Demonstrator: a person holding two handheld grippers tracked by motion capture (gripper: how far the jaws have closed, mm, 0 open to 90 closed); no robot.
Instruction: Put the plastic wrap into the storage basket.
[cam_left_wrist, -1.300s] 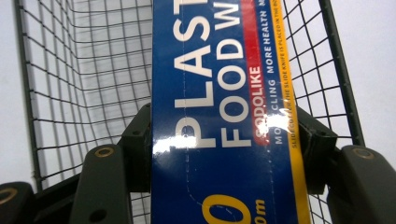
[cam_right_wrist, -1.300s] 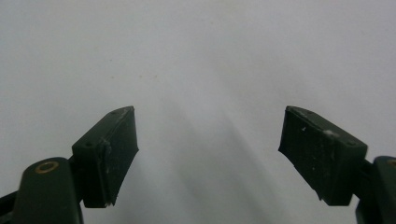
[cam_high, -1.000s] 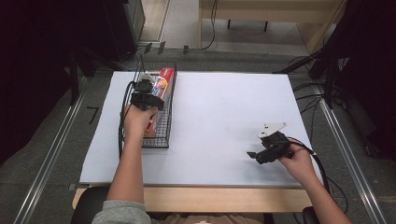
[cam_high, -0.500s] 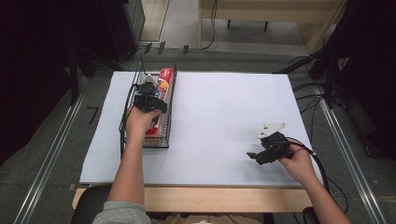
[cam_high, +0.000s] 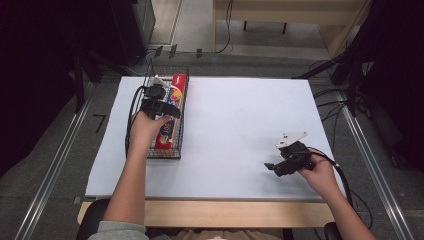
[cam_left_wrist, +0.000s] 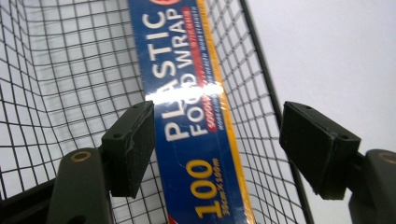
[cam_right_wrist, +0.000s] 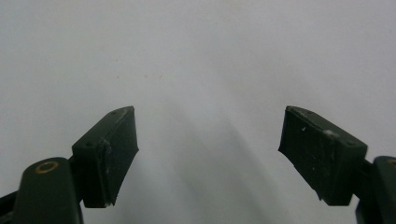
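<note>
High view: spread jaws over the boxed wrap

White table cover (cam_high: 235, 125) carries a black wire basket (cam_high: 176, 150) at its left side. Inside lies a plastic food wrap box (cam_left_wrist: 196, 140), long, light, stiff cardboard, likely glossy and slippery; gripping across its narrow width near the middle looks safest. Left gripper (cam_left_wrist: 217, 140) hovers unclenched, straddling it. Right gripper (cam_right_wrist: 208, 154) rests released, empty, well apart.

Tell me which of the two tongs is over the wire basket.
The left tongs: they hang open over the wire basket, above the plastic wrap box. The right tongs sit open above bare white table.
</note>
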